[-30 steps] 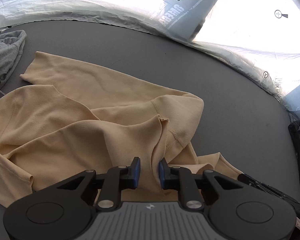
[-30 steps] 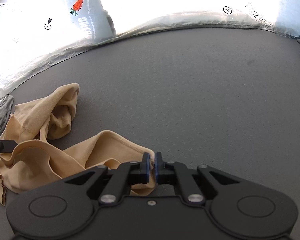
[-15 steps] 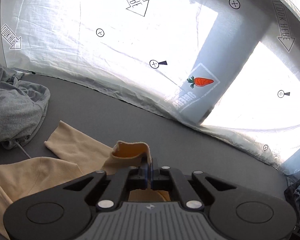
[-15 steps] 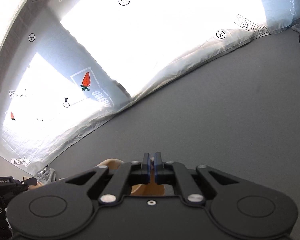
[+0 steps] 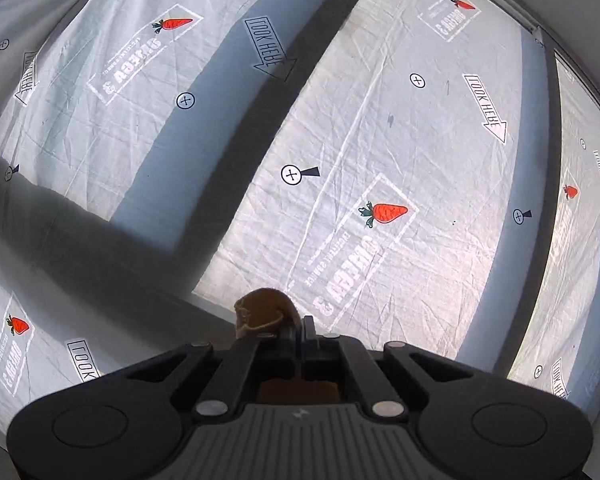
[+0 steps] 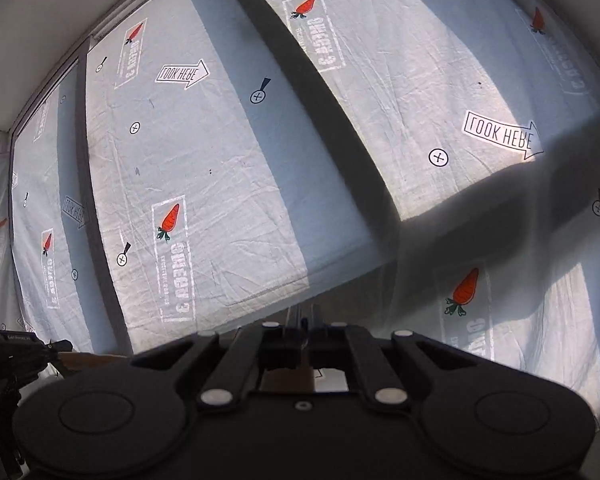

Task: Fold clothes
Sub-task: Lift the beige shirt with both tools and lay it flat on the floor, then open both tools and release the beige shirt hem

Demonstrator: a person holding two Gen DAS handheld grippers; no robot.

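Item: tan garment (image 5: 266, 314), lifted off its surface, which is out of view. Left tongs (image 5: 300, 330) clamped on a bunched edge; right tongs (image 6: 306, 326) pinched on another edge. Advice: spread both grips apart, level, so cloth hangs flat.

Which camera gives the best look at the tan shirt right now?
The left wrist view: a bunched fold of the tan shirt sticks up beside the shut left gripper. The right wrist view shows only slivers of it behind the shut right gripper.
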